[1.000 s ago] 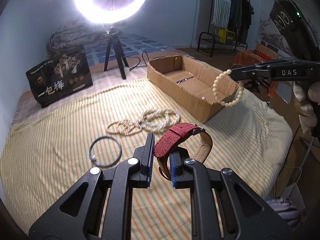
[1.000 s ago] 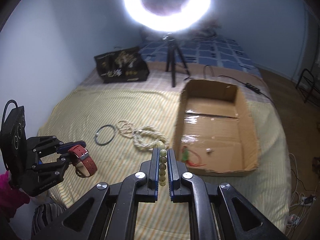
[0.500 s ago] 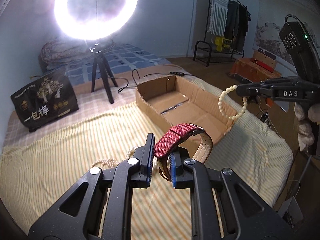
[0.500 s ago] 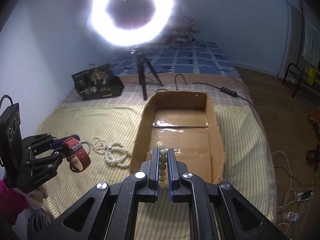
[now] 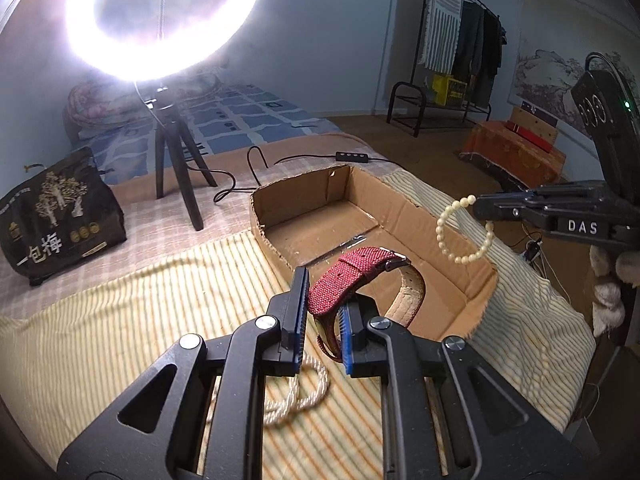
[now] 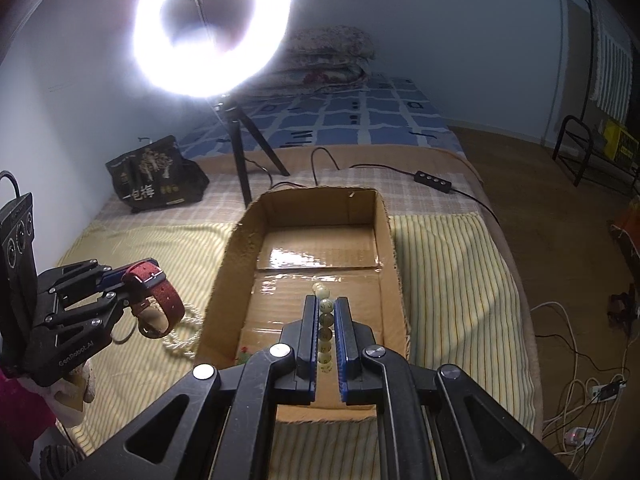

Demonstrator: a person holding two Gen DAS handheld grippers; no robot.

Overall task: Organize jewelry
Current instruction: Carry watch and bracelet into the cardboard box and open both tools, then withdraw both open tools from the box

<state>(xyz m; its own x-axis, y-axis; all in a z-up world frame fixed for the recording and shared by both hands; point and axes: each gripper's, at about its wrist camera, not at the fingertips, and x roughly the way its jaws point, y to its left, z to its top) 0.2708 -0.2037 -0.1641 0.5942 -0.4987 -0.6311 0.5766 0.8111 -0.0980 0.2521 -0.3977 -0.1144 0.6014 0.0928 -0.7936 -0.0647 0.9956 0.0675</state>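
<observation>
My left gripper [image 5: 323, 300] is shut on a red fabric watch strap [image 5: 352, 276] with a tan lining, held just short of the near wall of the open cardboard box [image 5: 472, 280]. The same gripper [image 6: 124, 286] and watch strap [image 6: 160, 300] appear at the left of the right wrist view. My right gripper [image 6: 325, 312] is shut on a cream bead bracelet [image 6: 325, 320] and hangs over the box floor [image 6: 288, 304]. From the left wrist view the bracelet [image 5: 460, 236] dangles as a loop from the right gripper [image 5: 480, 204] above the box.
A cream rope necklace [image 5: 304, 392] lies on the striped yellow cloth [image 5: 120, 312] under my left gripper. A lit ring light on a tripod [image 5: 176, 168] and a black printed bag [image 5: 56, 220] stand behind. A small red-green item [image 6: 244, 354] lies in the box's near corner.
Both grippers moved toward the cardboard box with their loads. The right one now hangs over the box floor; the left has passed the necklaces and nears the box wall.
</observation>
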